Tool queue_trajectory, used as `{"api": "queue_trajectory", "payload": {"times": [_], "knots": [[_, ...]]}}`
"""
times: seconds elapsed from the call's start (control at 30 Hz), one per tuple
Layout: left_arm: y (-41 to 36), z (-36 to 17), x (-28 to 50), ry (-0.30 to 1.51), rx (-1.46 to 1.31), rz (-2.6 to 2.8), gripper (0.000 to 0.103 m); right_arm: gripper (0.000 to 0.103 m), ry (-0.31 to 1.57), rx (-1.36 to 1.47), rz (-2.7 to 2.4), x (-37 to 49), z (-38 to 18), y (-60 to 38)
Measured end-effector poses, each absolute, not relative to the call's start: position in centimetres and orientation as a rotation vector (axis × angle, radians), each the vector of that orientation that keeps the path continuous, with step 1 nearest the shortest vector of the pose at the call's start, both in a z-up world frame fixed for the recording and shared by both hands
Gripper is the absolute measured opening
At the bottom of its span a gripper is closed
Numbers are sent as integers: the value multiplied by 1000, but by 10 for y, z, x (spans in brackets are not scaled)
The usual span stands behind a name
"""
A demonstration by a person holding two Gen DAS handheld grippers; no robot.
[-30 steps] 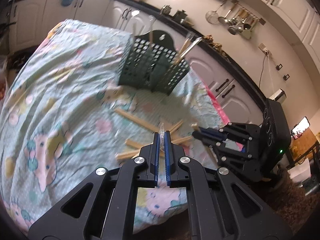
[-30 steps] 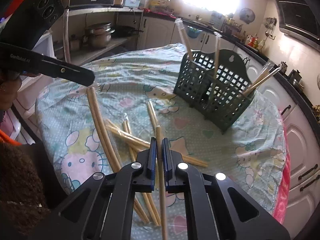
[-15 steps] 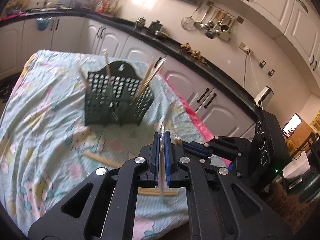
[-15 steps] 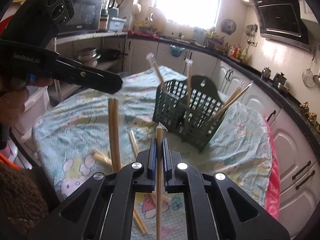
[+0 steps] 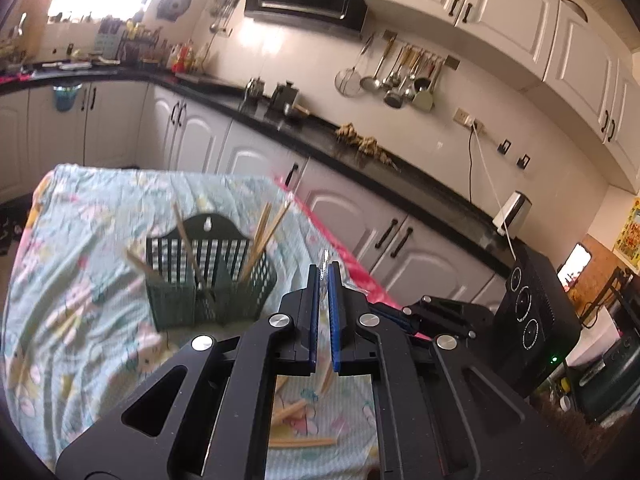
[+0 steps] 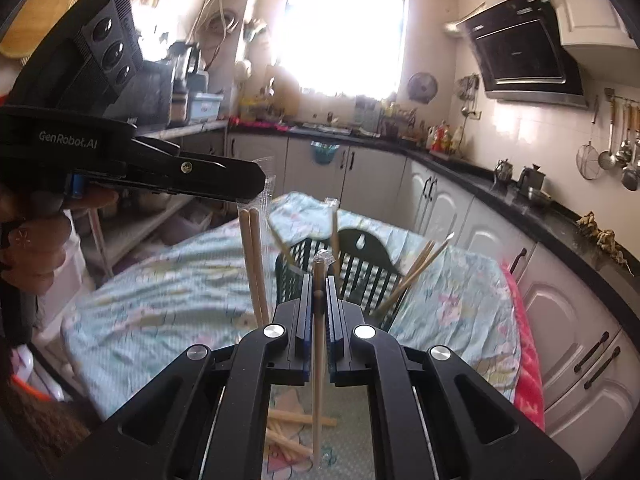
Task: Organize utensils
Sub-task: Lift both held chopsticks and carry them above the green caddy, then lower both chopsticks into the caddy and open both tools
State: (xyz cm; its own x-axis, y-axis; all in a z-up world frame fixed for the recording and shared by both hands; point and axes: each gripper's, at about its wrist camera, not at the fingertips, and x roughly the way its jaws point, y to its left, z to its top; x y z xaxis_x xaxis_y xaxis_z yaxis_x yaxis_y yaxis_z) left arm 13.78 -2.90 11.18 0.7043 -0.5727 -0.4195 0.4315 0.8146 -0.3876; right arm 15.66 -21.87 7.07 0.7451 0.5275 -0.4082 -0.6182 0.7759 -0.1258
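A dark green slotted utensil basket (image 5: 208, 292) stands on the patterned tablecloth (image 5: 80, 240), with several chopsticks leaning in its compartments. My left gripper (image 5: 324, 276) is shut on the clear wrapper of a chopstick pair. In the right wrist view the left gripper (image 6: 258, 186) is at upper left, and that pair (image 6: 254, 260) hangs straight down from it. My right gripper (image 6: 319, 280) is shut on a second wrapped chopstick pair (image 6: 318, 360), held upright in front of the basket (image 6: 360, 276). Both grippers are raised above the table.
Several more wrapped chopsticks (image 6: 296, 420) lie on the cloth below the grippers, also visible as chopsticks (image 5: 300, 442) in the left wrist view. A pink cloth edge (image 6: 524, 340) marks the table's right side. White cabinets and a black counter (image 5: 400, 176) run behind. A hand (image 6: 32, 248) holds the left gripper.
Both grippers have risen, each lifting its wrapped chopsticks off the cloth. The basket and table now sit lower and farther off in both views.
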Motion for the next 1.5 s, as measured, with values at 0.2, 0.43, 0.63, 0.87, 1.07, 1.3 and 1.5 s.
{"api": "queue_trajectory", "payload": {"times": [0.2,0.43,0.63,0.87,1.07,1.3,1.5], "knots": [[-31,135,146,494,-266,-556,2,6,314,-191,622,165,93,-228],[-37,157,161,442,-257,-541,2,6,237,-133,606,174,120,-233],[-33,175,175,406,-265,-524,2,6,192,-67,583,192,142,-239],[-30,198,185,324,-250,-482,2,6,144,-19,558,218,164,-241],[-29,202,203,300,-243,-457,2,6,101,10,546,236,173,-244],[-20,186,225,309,-283,-426,2,6,68,28,537,254,174,-244],[-17,168,240,329,-306,-406,2,6,79,7,526,268,155,-236]]}}
